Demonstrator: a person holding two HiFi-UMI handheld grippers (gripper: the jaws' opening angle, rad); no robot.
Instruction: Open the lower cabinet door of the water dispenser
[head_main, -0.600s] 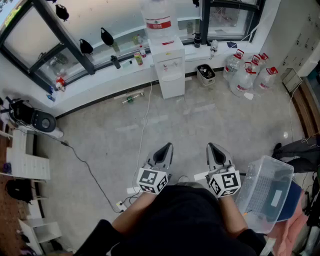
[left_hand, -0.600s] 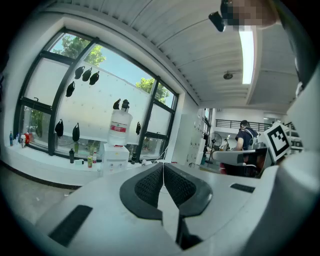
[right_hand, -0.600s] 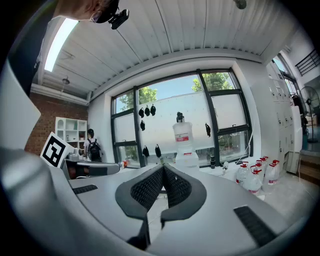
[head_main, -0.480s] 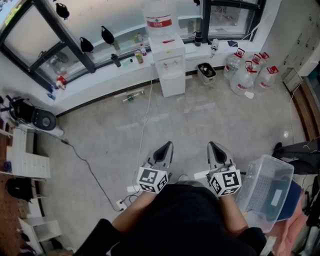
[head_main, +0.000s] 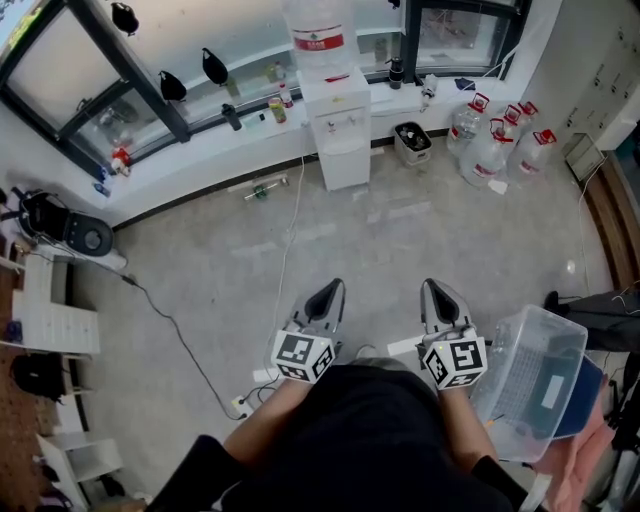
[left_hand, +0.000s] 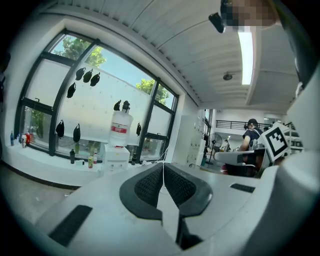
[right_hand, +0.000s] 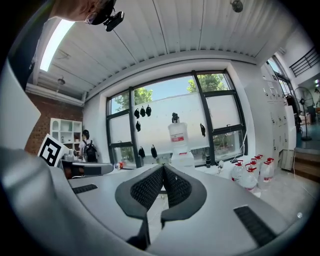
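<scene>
A white water dispenser (head_main: 340, 128) with a big bottle (head_main: 318, 38) on top stands against the window wall, far across the floor. Its lower cabinet door (head_main: 346, 166) looks closed. The dispenser (left_hand: 116, 156) also shows small in the left gripper view, and the dispenser (right_hand: 182, 157) in the right gripper view. My left gripper (head_main: 330, 293) and right gripper (head_main: 436, 290) are held close to my body, side by side, both shut and empty, pointing toward the dispenser.
Several spare water bottles (head_main: 495, 145) stand right of the dispenser, a small bin (head_main: 411, 145) beside it. A cable (head_main: 285, 250) runs over the floor to a power strip (head_main: 241, 407). A clear plastic crate (head_main: 530, 385) sits at my right. A windowsill (head_main: 200, 135) holds small bottles.
The view has shifted slightly forward: the dispenser sits a little higher in the head view and both grippers have edged up. Jaws stay shut.
</scene>
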